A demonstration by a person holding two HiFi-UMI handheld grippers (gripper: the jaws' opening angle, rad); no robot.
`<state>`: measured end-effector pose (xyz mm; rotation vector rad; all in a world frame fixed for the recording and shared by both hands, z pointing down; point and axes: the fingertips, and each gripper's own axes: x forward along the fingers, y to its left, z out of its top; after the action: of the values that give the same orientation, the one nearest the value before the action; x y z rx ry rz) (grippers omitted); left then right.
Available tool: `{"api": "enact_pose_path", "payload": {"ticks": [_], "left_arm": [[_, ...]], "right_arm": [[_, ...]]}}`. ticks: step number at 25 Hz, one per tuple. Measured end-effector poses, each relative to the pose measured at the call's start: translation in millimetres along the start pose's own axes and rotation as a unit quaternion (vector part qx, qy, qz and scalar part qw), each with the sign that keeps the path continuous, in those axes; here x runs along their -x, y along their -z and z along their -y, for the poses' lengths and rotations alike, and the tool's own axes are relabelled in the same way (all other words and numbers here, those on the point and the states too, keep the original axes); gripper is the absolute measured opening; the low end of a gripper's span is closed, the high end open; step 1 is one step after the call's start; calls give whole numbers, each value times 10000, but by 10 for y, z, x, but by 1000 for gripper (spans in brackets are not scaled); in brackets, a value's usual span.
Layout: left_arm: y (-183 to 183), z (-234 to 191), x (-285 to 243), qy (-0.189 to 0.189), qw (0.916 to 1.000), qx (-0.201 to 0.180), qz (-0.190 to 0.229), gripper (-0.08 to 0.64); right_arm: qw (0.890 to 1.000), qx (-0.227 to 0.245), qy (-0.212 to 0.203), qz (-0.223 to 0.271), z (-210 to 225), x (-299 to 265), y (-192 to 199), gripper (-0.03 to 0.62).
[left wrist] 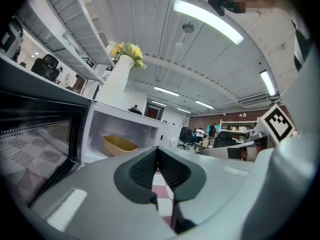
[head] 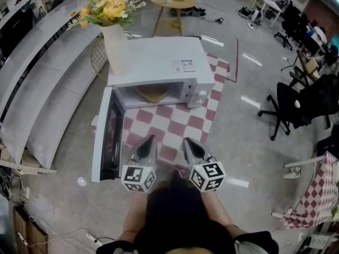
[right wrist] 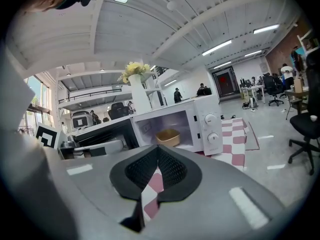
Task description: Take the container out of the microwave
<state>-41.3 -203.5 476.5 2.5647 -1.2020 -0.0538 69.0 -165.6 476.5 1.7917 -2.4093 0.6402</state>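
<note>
A white microwave [head: 159, 62] stands on a red-and-white checked cloth [head: 175, 121], its door [head: 107, 136] swung open to the left. A tan container [head: 151, 93] sits inside the cavity; it also shows in the left gripper view as a shallow tan container [left wrist: 119, 145] and in the right gripper view as the tan container [right wrist: 168, 137]. My left gripper [head: 150, 141] and right gripper [head: 188, 142] hover side by side over the cloth, a short way in front of the opening. The left gripper [left wrist: 157, 149] is shut and empty. The right gripper [right wrist: 157, 148] has its tips together, nothing held.
A white vase of yellow flowers [head: 115, 41] stands on the microwave's left top. The open door [left wrist: 40, 139] lies close on the left gripper's left. White stepped shelving [head: 37, 89] runs along the left, a black office chair [head: 288, 107] stands to the right, a round wooden table [head: 172, 4] behind.
</note>
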Motion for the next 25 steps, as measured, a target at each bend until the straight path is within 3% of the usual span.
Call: {"api": "enact_pose_path", "payload": {"ticks": [25], "left_arm": [[-43, -381, -628, -824, 9962, 280, -26, 11]], "right_arm": [[9977, 121, -518, -427, 311, -576, -137, 2]]}}
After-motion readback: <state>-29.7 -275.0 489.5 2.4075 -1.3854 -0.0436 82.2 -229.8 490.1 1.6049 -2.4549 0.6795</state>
